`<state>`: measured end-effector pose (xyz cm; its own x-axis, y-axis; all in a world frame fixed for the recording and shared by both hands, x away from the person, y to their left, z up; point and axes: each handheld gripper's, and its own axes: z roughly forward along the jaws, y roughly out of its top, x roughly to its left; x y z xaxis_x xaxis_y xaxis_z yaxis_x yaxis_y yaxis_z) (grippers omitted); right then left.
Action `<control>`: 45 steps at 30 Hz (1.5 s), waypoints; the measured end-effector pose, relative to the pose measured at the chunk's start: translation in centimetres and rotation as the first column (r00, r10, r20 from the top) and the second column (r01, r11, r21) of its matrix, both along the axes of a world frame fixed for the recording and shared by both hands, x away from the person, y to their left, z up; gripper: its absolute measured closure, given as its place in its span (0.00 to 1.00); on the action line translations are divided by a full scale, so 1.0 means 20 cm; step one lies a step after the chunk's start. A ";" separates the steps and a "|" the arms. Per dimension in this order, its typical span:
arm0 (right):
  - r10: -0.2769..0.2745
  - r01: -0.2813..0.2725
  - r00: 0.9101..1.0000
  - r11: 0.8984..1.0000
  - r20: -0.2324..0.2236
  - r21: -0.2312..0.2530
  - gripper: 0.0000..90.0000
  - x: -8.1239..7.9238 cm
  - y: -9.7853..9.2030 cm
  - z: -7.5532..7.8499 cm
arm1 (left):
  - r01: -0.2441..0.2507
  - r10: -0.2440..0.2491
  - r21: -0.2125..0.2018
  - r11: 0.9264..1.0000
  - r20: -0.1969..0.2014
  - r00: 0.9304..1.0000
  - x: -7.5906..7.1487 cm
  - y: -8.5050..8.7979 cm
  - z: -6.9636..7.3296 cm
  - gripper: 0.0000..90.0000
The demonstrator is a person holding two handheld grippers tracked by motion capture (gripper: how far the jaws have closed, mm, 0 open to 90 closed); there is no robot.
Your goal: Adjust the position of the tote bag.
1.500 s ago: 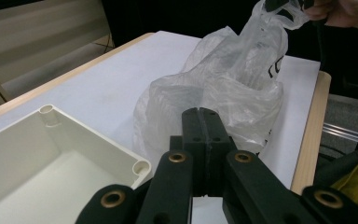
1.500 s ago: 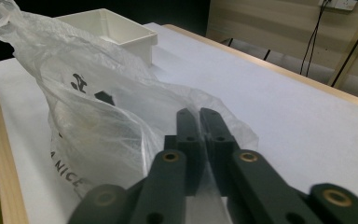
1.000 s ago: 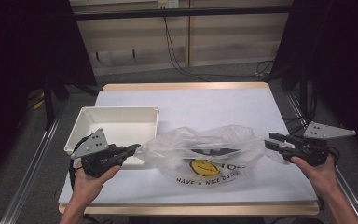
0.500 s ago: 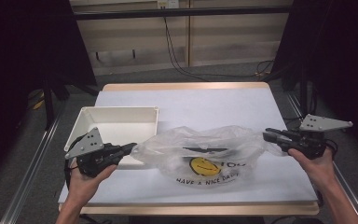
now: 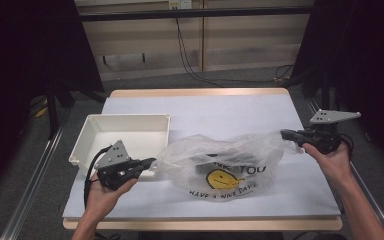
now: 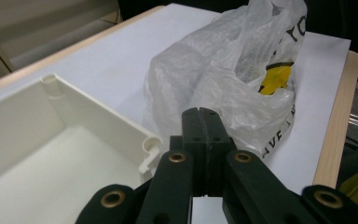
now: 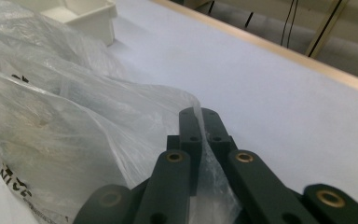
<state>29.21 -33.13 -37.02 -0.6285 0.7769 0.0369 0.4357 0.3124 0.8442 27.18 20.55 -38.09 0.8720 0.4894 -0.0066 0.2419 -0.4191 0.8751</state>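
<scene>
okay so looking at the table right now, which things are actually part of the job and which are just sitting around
In the job:
- plastic bag, stretched between both tongs
- left tongs, shut at the bag's left edge
- right tongs, shut on the bag's film

Just lying about:
- white tray, beside the bag
- cables on the floor behind the table

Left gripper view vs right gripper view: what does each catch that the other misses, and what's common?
Left gripper view: the inside of the white tray and the bag's yellow smiley print; its jaws are pressed together at the bag's edge. Right gripper view: clear film pinched between the right gripper jaws, and the table's far wooden edge. Both: the plastic bag on the white tabletop.
</scene>
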 end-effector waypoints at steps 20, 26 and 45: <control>-0.019 0.016 0.996 0.999 -0.087 -0.029 1.00 0.01 -0.06 -0.42 | 0.067 -0.041 0.190 0.980 -0.136 0.990 -0.01 -0.16 -0.36 1.00; -0.014 0.007 0.993 0.998 -0.115 -0.061 1.00 0.01 -0.04 -0.49 | 0.080 -0.042 0.233 0.969 -0.167 0.985 0.02 -0.20 -0.45 1.00; -0.003 -0.014 0.989 0.994 -0.146 -0.113 0.95 0.01 0.01 -0.57 | 0.077 -0.036 0.216 0.973 -0.189 0.981 0.03 -0.20 -0.48 1.00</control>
